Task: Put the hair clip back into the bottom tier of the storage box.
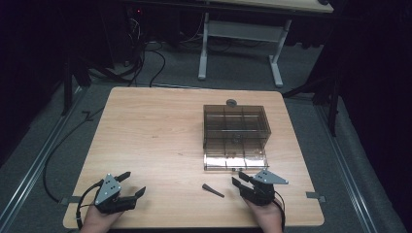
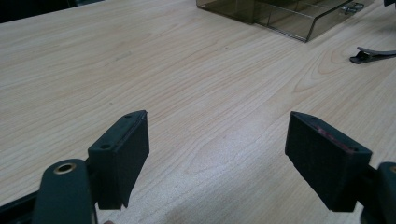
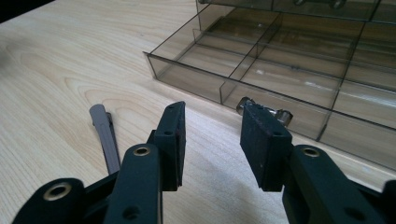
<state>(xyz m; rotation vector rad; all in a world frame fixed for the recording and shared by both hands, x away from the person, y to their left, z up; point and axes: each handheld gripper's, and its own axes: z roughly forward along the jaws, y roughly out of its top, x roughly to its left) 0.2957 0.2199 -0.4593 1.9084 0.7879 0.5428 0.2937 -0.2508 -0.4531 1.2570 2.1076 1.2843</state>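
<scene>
A smoky clear plastic drawer box [image 1: 235, 124] stands on the wooden table [image 1: 155, 131], its lowest drawer [image 1: 235, 160] pulled out toward me. The drawer [image 3: 289, 79] has empty compartments and a small metal knob [image 3: 280, 114] on its front. A dark hair clip [image 1: 213, 191] lies on the table just left of my right gripper [image 1: 241, 181]. That gripper [image 3: 212, 135] is open, empty, its jaws pointing at the drawer front near the knob. The clip [image 3: 106, 137] lies left of its left jaw. My left gripper [image 1: 133, 183] rests near the front left, wide open [image 2: 217, 154] over bare wood.
A small dark round object [image 1: 231, 102] sits behind the box at the table's far edge. The clip [image 2: 371, 54] and drawer corner [image 2: 299, 18] lie far off to the left gripper's right. Cables and a white desk frame [image 1: 240, 43] are on the floor beyond.
</scene>
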